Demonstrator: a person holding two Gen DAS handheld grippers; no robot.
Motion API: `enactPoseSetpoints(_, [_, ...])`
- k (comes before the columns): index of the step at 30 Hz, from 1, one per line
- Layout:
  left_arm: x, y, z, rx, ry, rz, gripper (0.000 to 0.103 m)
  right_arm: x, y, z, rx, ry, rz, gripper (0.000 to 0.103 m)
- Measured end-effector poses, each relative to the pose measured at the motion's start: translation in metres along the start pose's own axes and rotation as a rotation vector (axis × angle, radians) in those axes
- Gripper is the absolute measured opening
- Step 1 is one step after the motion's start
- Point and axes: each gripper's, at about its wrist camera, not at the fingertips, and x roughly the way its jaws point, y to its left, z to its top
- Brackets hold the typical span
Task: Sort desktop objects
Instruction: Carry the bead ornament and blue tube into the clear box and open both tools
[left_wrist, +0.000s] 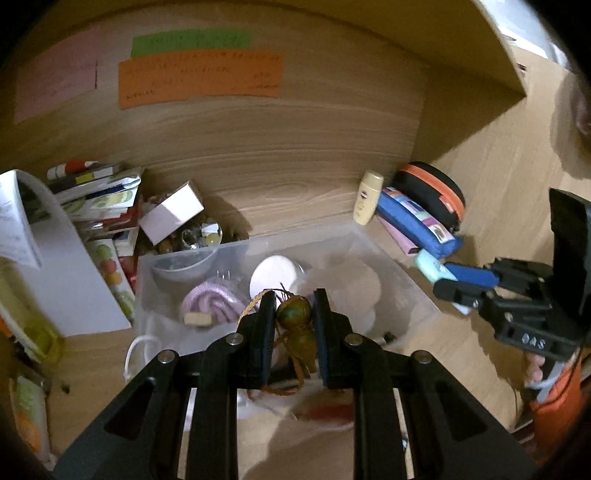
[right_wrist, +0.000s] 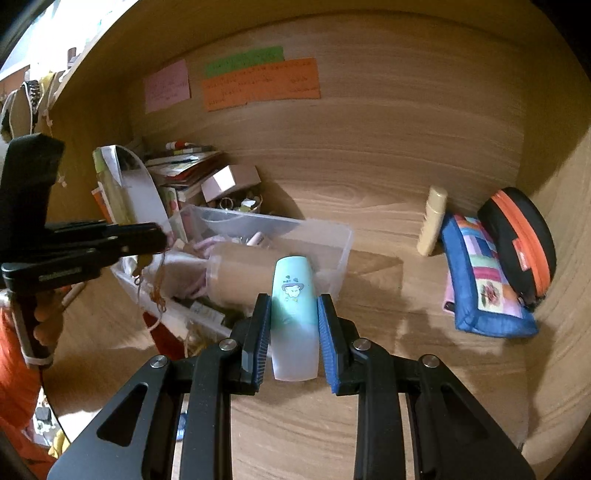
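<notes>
My left gripper (left_wrist: 293, 301) is shut on a green-brown gourd-shaped charm (left_wrist: 295, 321) with a woven cord, held above a clear plastic bin (left_wrist: 391, 258). In the right wrist view that gripper (right_wrist: 160, 240) comes in from the left over the bin (right_wrist: 332, 236), and the charm (right_wrist: 145, 261) and its cord dangle below it. My right gripper (right_wrist: 293, 302) is shut on a pale mint tube (right_wrist: 293, 288) printed with a small cartoon figure, just right of the bin. The left wrist view shows the same gripper (left_wrist: 445, 277) and tube (left_wrist: 430, 266) at the right.
The bin holds a white-lidded jar (left_wrist: 275, 275), a pink knitted piece (left_wrist: 216, 302) and a brown round item. Behind it lie a white box (left_wrist: 171, 212) and stacked books (left_wrist: 99, 184). A cream bottle (right_wrist: 430, 221), a blue patchwork pouch (right_wrist: 480, 284) and a black orange-zipped case (right_wrist: 517, 240) rest at the right wall.
</notes>
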Motion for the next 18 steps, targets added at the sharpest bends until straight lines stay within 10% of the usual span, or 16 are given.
enactPoseSetpoints(18, [0.049,0.028,-0.015,-0.072,0.106,0.016,0.019,0.044,0.006,0.001,-0.011,0.038,-0.031,0.023])
